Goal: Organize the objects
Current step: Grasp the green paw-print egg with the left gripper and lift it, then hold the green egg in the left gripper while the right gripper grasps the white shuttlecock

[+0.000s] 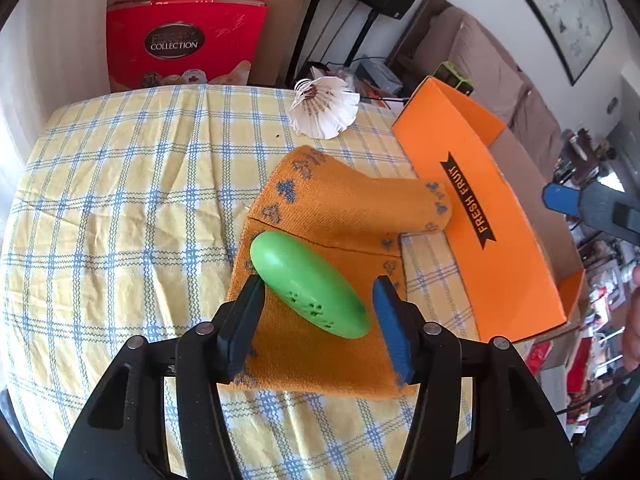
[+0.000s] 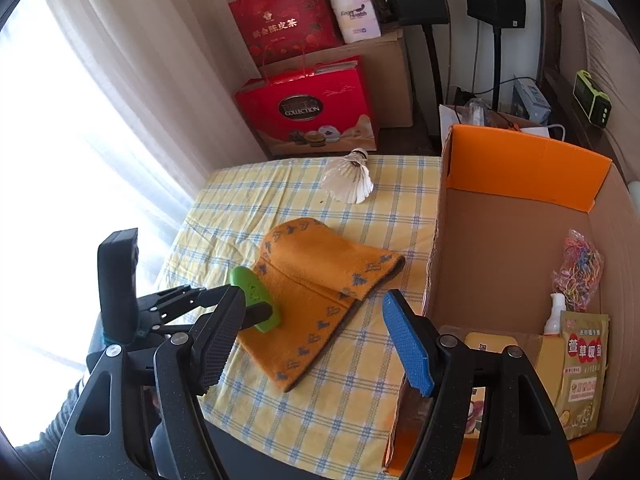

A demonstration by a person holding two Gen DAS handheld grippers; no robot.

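A green oval plastic case [image 1: 308, 286] lies on a folded orange knit cloth [image 1: 320, 216] on the checked tablecloth [image 1: 132, 184]. My left gripper [image 1: 318, 300] is open with its jaws on either side of the case; I cannot tell whether they touch it. In the right wrist view the case [image 2: 252, 288] sits between the left gripper's fingers [image 2: 256, 312] on the cloth [image 2: 320, 288]. My right gripper [image 2: 308, 348] is open and empty, above the table's front edge beside the orange cardboard box [image 2: 524, 160]. A white shuttlecock [image 1: 324, 106] [image 2: 352, 178] lies at the far side.
The orange box [image 1: 476, 216] stands at the table's right edge and holds a bag of coloured rubber bands [image 2: 576, 268], a small bottle [image 2: 556, 314] and a yellow packet [image 2: 584, 372]. Red gift bags [image 2: 308, 112] and cartons stand behind the table. A curtain hangs left.
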